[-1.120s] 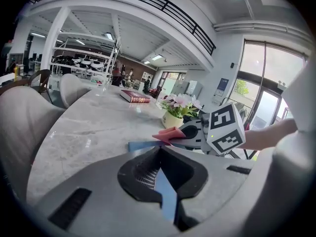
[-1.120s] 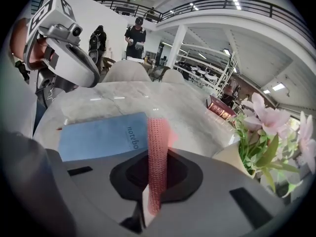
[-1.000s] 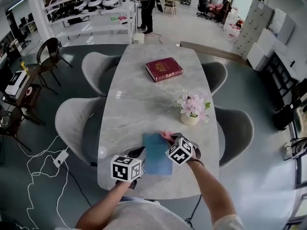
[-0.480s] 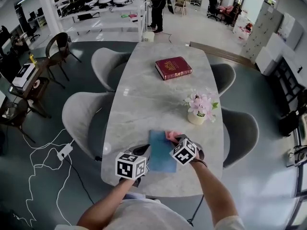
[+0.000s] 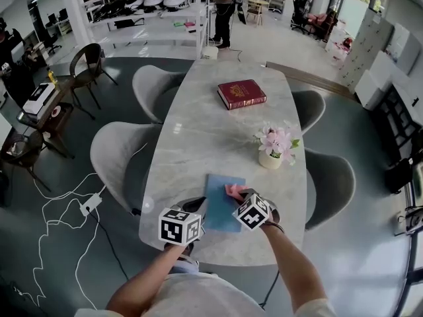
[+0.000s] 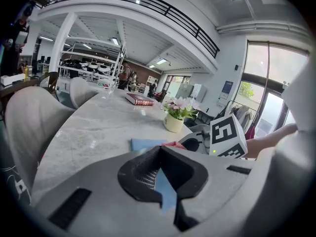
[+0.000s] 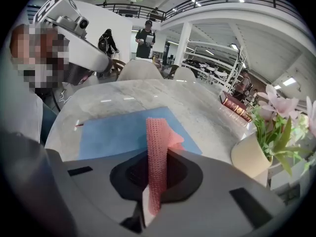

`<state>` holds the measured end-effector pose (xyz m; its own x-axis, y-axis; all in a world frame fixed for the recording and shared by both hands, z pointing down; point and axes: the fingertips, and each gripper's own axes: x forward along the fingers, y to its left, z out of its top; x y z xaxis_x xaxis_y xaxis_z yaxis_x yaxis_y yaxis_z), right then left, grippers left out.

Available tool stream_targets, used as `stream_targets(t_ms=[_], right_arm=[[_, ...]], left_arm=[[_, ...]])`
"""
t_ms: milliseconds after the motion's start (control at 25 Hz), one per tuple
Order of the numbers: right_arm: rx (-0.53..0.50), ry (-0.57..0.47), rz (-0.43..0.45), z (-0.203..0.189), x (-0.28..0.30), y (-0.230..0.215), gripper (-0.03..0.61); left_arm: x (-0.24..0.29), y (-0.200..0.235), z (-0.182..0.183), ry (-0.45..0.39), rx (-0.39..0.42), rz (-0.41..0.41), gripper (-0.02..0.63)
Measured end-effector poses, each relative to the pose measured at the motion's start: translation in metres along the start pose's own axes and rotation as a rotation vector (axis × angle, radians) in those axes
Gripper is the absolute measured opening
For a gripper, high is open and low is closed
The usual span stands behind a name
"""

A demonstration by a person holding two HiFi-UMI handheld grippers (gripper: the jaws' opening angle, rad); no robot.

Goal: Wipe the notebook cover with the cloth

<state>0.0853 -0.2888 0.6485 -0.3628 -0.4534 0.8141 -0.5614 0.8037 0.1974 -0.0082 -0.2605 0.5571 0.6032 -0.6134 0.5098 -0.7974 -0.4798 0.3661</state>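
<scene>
Marble oval tabletop (image 5: 198,137), grey chairs (image 5: 115,160) around it, open workshop floor behind. Flat blue notebook (image 5: 221,211) lies closed at the tabletop's near edge, roughly mid-width. Cover is plain and matte, no print visible, long side running away from the person. Pink mesh cloth (image 5: 232,190) sits bunched on the far right part of the notebook, touching the cover. Right gripper (image 5: 238,195): jaws clamped on the cloth (image 7: 157,147). In the right gripper view a strip of it stands upright between the pads, with the notebook (image 7: 118,130) flat just beyond the tips. Left gripper (image 5: 196,210): at the notebook's left edge, jaws closed to a narrow slit with a blue sliver of the notebook (image 6: 164,186) pinched in it. Both forearms (image 5: 158,276) enter over the near edge and converge. Marker cubes face up, right gripper slightly farther in than the left. Dark red hardback book (image 5: 241,94) lies toward the far end. Cream pot of pink flowers (image 5: 271,152) stands near the right edge. Both are well apart from the notebook.
</scene>
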Motion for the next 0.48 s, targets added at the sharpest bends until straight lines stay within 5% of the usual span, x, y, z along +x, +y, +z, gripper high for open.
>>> stream_targets(t_ms=[480], right_arm=[[-0.02, -0.006, 0.049, -0.014, -0.019, 0.038, 0.015]], left_arm=[[-0.016, -0.016, -0.012, -0.024, -0.011, 0.022, 0.008]])
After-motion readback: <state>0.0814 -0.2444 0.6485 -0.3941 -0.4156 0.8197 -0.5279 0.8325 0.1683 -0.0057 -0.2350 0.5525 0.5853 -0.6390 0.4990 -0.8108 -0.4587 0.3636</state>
